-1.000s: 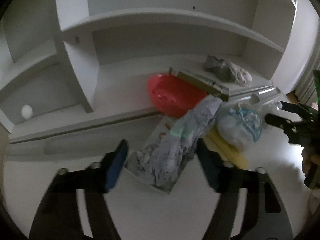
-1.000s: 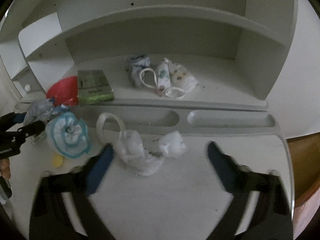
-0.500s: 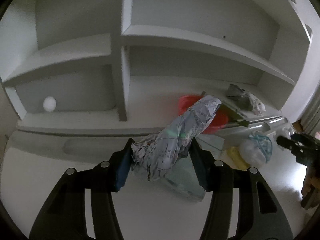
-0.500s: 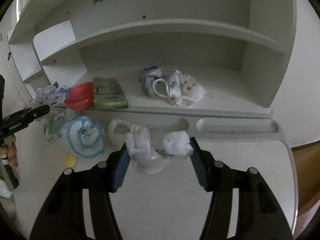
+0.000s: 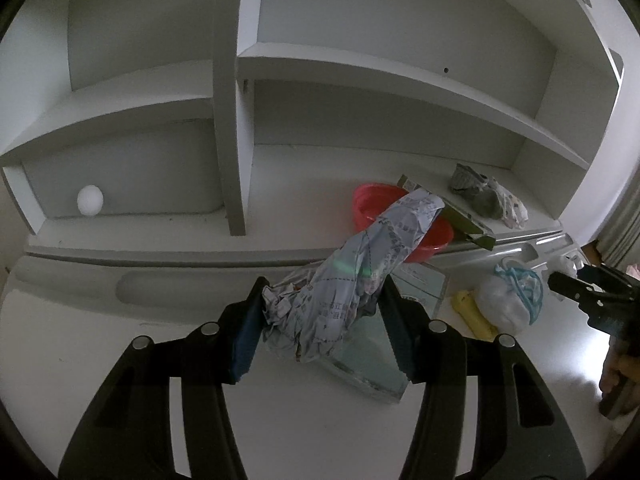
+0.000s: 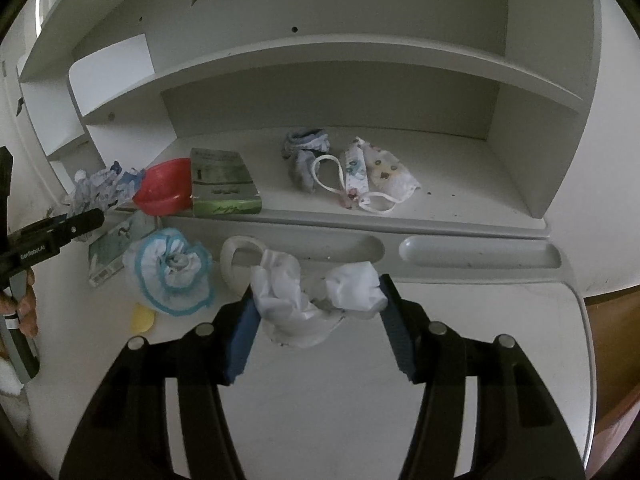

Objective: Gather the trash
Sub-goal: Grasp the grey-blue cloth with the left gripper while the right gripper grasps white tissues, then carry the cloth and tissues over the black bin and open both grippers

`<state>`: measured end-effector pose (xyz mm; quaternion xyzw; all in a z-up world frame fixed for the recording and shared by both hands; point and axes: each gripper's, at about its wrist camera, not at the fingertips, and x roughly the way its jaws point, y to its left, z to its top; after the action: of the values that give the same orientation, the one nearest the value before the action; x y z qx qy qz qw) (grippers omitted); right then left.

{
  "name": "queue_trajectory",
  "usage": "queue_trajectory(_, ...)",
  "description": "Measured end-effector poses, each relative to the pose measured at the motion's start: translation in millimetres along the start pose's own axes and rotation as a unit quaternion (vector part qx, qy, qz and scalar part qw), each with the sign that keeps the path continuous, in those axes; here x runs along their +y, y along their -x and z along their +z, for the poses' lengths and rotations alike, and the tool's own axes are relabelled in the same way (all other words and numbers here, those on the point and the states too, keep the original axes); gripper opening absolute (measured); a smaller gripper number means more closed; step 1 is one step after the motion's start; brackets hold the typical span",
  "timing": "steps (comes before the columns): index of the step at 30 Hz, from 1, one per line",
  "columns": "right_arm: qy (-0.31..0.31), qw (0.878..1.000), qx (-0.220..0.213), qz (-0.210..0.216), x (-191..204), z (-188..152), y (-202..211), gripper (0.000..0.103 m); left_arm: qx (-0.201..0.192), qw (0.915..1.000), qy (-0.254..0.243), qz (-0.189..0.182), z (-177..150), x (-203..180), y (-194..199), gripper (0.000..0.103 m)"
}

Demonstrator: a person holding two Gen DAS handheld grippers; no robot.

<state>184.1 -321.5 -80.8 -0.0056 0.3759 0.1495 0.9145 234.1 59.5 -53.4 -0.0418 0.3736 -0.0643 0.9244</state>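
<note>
A long crumpled wad of printed paper (image 5: 360, 272) stands up between the blue pads of my left gripper (image 5: 322, 300), which is shut on its lower end, just above the white desk (image 5: 120, 360). In the right wrist view my right gripper (image 6: 318, 292) is shut on a crumpled white tissue (image 6: 288, 296), whose two lumps bulge between the pads near the desk's pen groove. The wad (image 6: 100, 188) also shows at the far left of that view.
A red bowl (image 6: 164, 188), a green box (image 6: 222, 184), grey socks and face masks (image 6: 360, 176) lie on the low shelf. On the desk are a blue-trimmed white bundle (image 6: 172, 272), a white ring (image 6: 236, 252), a yellow piece (image 6: 142, 318) and a flat pale packet (image 5: 376, 360). A white ball (image 5: 90, 200) sits in the left cubby.
Both grippers stood open around their items a second ago and have since closed on them. The left one has lifted the paper wad and its view has swung left.
</note>
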Motion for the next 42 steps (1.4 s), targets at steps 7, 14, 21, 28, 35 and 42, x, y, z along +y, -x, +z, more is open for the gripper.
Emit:
queue_trajectory(7, 0.004, 1.0, 0.0, -0.001, 1.8, -1.3, -0.1, 0.057, -0.003, 1.0, -0.002, 0.0, -0.2, -0.2, 1.1, 0.054)
queue_trajectory(14, 0.016, 0.999, -0.047, -0.008, 9.0, -4.9, 15.4, 0.057, -0.079, 0.9968, -0.002, 0.005, 5.0, -6.1, 33.4, 0.054)
queue_trajectory(21, -0.023, 0.993, -0.114, -0.007, -16.3, -25.3, 88.8, 0.057, -0.149, 0.9855, 0.039, -0.072, 1.6, -58.4, 109.3, 0.054)
queue_trajectory(28, -0.14, 0.979, -0.135, -0.057, -127.9, -140.8, 214.7, 0.057, -0.11, 0.9709, -0.081, -0.196, -34.3, -241.1, 128.5, 0.054)
queue_trajectory(35, -0.285, 0.938, -0.096, -0.175, -244.7, -336.8, 304.4, 0.057, -0.027, 0.9172, -0.227, -0.326, -145.1, -446.6, 137.5, 0.054)
queue_trajectory(42, -0.439, 0.891, -0.021, -0.117, -318.0, -472.0, 270.6, 0.057, 0.082, 0.8711, -0.344, -0.341, -274.3, -574.5, 103.7, 0.054)
